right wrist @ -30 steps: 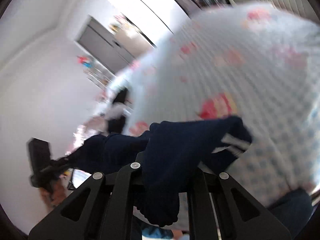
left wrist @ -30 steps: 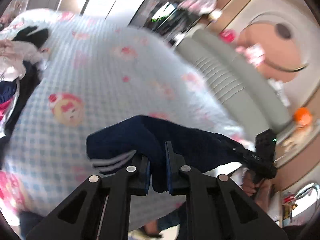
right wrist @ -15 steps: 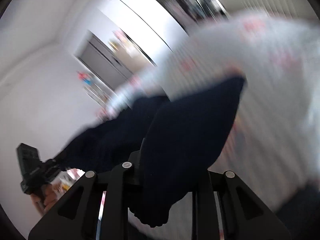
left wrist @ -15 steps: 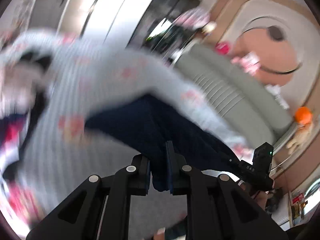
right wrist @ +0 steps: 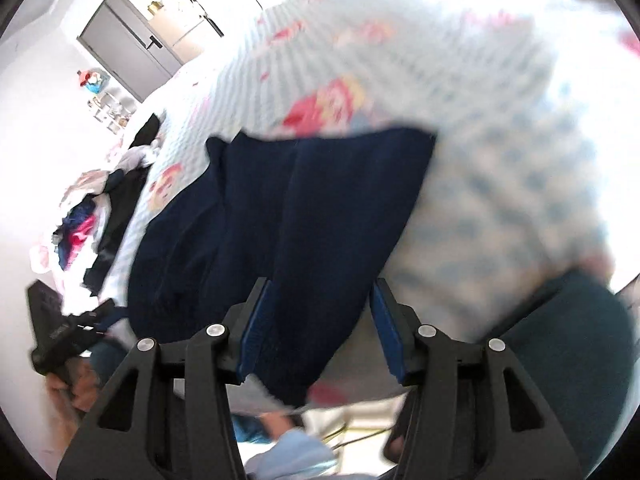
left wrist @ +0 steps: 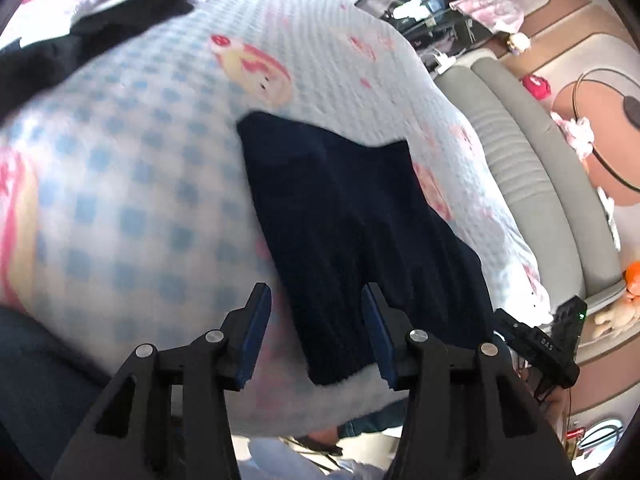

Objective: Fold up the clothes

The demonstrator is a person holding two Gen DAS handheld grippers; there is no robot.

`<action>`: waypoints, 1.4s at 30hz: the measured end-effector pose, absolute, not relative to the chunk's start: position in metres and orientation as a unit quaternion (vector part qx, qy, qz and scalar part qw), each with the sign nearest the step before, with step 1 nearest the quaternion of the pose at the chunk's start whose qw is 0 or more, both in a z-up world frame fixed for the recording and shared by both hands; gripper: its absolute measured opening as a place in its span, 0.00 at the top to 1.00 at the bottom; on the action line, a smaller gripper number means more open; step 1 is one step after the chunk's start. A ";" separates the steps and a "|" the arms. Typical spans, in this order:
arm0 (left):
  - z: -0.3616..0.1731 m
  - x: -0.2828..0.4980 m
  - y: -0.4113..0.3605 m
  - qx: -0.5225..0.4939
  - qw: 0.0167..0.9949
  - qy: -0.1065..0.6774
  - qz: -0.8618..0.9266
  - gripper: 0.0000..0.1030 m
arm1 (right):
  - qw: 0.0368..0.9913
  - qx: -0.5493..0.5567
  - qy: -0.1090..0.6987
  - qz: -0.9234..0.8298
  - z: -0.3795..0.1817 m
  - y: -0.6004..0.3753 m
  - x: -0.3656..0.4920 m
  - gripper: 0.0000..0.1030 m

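Observation:
A dark navy garment [left wrist: 352,224] lies spread flat on the blue-checked bed cover [left wrist: 132,184] with pink cartoon prints. My left gripper [left wrist: 316,332] is open, its jaws either side of the garment's near edge, holding nothing. In the right wrist view the same garment [right wrist: 288,216] lies on the cover [right wrist: 500,160]. My right gripper [right wrist: 316,336] is open over its near edge, also empty. The other gripper shows at the right edge of the left wrist view [left wrist: 552,344] and at the left edge of the right wrist view [right wrist: 60,332].
A pile of mixed clothes [left wrist: 92,8] lies at the far left of the bed; it also shows in the right wrist view [right wrist: 88,220]. A grey padded headboard [left wrist: 532,168] runs along the right. The bed's front edge is just below both grippers.
Both grippers held the navy garment up off the bed; it now lies flat on the cover and both grippers have opened and let it go.

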State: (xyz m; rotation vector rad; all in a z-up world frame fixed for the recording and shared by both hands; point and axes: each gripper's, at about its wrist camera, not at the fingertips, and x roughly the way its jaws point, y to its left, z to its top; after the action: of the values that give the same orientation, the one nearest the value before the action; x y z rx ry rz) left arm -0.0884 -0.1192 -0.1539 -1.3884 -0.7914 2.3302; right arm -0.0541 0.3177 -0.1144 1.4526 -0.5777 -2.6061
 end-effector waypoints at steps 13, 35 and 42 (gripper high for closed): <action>-0.167 -0.158 -0.084 -0.502 0.141 -0.189 0.832 0.91 | 0.031 0.510 -0.114 -0.852 -0.152 0.338 -0.160 0.92; -0.168 -0.216 -0.126 -0.476 0.113 -0.250 0.836 0.52 | 0.162 0.463 -0.052 -0.870 -0.083 0.241 -0.226 0.76; -0.184 -0.219 -0.128 -0.474 0.114 -0.254 0.835 0.53 | 0.147 0.523 -0.010 -0.839 -0.152 0.190 -0.286 0.76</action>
State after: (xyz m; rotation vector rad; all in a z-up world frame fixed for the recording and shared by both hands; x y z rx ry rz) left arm -0.2187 -0.1279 -0.1841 -1.3895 -0.7452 2.4499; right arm -0.2857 0.1904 -0.1523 1.5056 -0.0298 -2.4150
